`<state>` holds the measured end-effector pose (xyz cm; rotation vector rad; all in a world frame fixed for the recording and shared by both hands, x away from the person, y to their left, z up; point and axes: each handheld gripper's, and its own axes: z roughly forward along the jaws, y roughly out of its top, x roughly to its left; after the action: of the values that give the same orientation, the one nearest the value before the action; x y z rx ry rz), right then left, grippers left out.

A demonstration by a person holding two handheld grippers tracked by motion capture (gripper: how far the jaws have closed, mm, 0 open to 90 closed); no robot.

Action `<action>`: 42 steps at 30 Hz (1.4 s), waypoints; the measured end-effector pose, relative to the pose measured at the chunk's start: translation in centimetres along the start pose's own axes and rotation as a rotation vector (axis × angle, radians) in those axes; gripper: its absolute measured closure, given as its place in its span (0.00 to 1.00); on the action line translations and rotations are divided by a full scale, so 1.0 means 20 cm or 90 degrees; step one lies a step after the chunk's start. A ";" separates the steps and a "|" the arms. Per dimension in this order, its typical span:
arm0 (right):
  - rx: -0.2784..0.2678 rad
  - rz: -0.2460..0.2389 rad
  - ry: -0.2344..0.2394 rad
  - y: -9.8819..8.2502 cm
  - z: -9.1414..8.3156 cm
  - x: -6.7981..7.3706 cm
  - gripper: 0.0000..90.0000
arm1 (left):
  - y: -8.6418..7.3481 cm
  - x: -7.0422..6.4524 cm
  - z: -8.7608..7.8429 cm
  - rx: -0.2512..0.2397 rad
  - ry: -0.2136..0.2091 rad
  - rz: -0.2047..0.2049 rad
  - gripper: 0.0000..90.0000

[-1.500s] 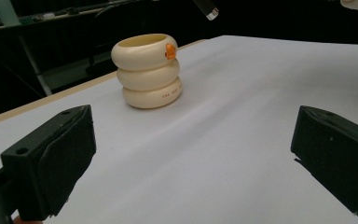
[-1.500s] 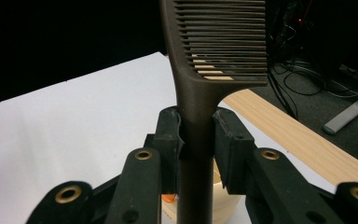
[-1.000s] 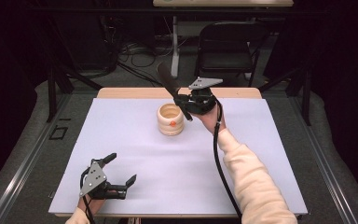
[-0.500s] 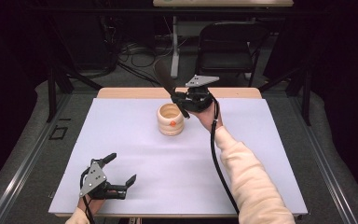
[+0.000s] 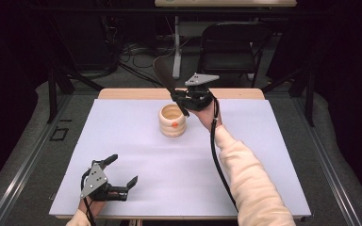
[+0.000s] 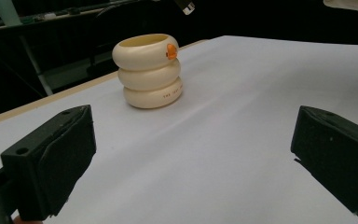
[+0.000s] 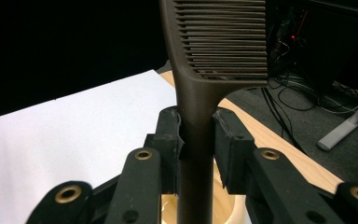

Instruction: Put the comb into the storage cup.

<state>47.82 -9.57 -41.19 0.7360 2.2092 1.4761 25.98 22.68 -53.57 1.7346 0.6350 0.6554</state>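
A cream holder (image 5: pixel 172 121) made of three stacked rings, with an orange spot on its top ring, stands at the far middle of the white table (image 5: pixel 264 160). My right gripper (image 5: pixel 183 100) is just right of and above it, shut on the handle of a dark brown slotted spatula (image 5: pixel 164 75). The blade slants up and left; the handle's end is by the holder's right rim, contact unclear. The right gripper view shows the pads (image 7: pixel 170 140) pressing the spatula (image 7: pixel 219 42) handle, with the holder (image 7: pixel 233 210) below. My left gripper (image 5: pixel 122 169) rests open near the front left corner, facing the holder (image 6: pixel 149 72).
A wooden strip (image 5: pixel 132 93) runs along the table's far edge. Beyond it stand a dark folding chair (image 5: pixel 233 44), a stand leg and cables on the floor. Metal rails (image 5: pixel 26 160) flank the table on both sides.
My right gripper with the spatula has edged very slightly left and up. The left gripper and the holder have not moved.
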 end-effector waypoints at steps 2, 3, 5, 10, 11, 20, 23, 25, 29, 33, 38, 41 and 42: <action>-0.003 -0.002 -0.001 0.01 0.00 0.00 0.80 | 0.00 0.00 0.00 0.000 -0.001 0.000 0.00; -0.004 -0.003 -0.001 0.01 0.01 0.00 0.80 | 0.00 0.00 0.00 0.001 0.000 0.001 0.00; -0.007 -0.004 -0.003 0.01 0.01 0.00 0.80 | 0.00 0.00 0.00 0.001 0.000 0.000 0.00; -0.010 -0.003 -0.005 0.02 0.03 0.00 0.80 | 0.00 0.00 0.00 0.001 0.000 0.000 0.00; -0.013 -0.003 -0.004 0.02 0.03 0.00 0.80 | 0.00 0.00 0.00 0.000 0.000 0.000 0.00; -0.026 -0.006 -0.010 0.03 0.05 0.01 0.80 | 0.00 0.00 0.00 0.000 0.000 -0.001 0.00; -0.030 -0.005 -0.012 0.03 0.06 0.01 0.80 | 0.00 0.00 0.00 0.000 0.000 0.000 0.00; -0.031 -0.008 -0.013 0.03 0.06 0.01 0.80 | 0.00 0.00 0.00 0.000 0.000 0.000 0.00; -0.038 -0.007 -0.016 0.03 0.07 0.01 0.80 | 0.00 0.00 0.00 0.000 0.000 -0.001 0.00; -0.039 -0.006 -0.016 0.03 0.08 0.01 0.80 | 0.00 0.00 0.00 0.000 0.000 -0.001 0.00; -0.048 -0.007 -0.021 0.03 0.10 0.02 0.80 | 0.00 0.00 0.00 -0.001 0.001 -0.002 0.00; -0.051 -0.006 -0.022 0.03 0.12 0.02 0.80 | 0.00 0.00 0.00 -0.002 0.000 -0.002 0.00; -0.051 -0.009 -0.023 0.03 0.12 0.03 0.80 | 0.00 0.00 0.00 -0.002 0.000 -0.002 0.00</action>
<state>48.90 -7.35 -41.61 0.7147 2.1106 1.5234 26.00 22.70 -53.56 1.7303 0.6365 0.6544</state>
